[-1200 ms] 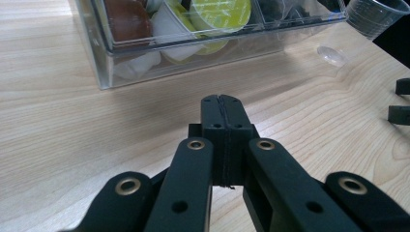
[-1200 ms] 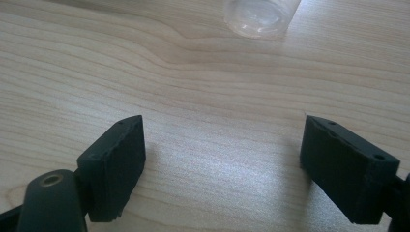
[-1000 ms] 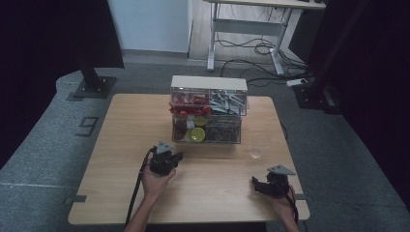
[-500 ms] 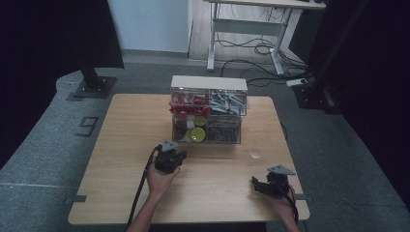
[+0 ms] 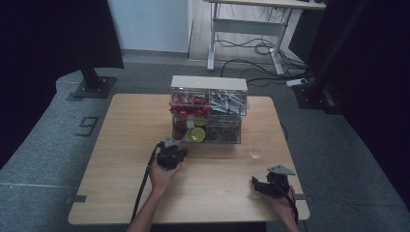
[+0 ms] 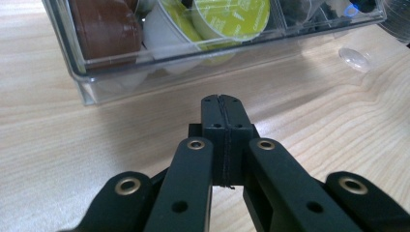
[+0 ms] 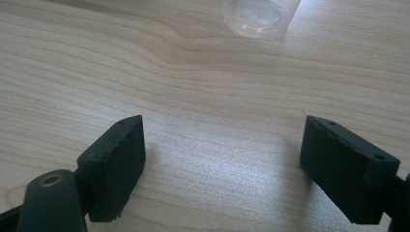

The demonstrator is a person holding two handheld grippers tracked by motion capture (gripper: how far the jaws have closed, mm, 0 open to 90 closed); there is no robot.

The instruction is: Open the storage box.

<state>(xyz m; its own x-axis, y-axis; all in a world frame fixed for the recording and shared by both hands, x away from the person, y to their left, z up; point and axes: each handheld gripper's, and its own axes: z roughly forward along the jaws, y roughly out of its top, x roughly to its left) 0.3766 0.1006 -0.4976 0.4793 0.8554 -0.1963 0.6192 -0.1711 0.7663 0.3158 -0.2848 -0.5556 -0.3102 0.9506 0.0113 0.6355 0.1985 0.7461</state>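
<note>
The wooden surface carries a clear drawer box at its far middle, and the left gripper, its jaws pressed together on nothing, sits just near the box's lower left drawer, which is packed with coffee pods (green-lidded, white and brown ones). The work in hand looks like opening that drawer: the jaws would need to part first, then come in low and square to the drawer's front lip, pinch it and draw straight toward the near edge so the light box does not slide or tip. The right gripper, jaws wide apart and empty, rests at the near right of the surface and could steady the box from above. A small clear cup stands between that gripper and the box, near the box's right corner; it could be knocked over by a careless reach. Nothing lies between the left gripper and the drawer.
</note>
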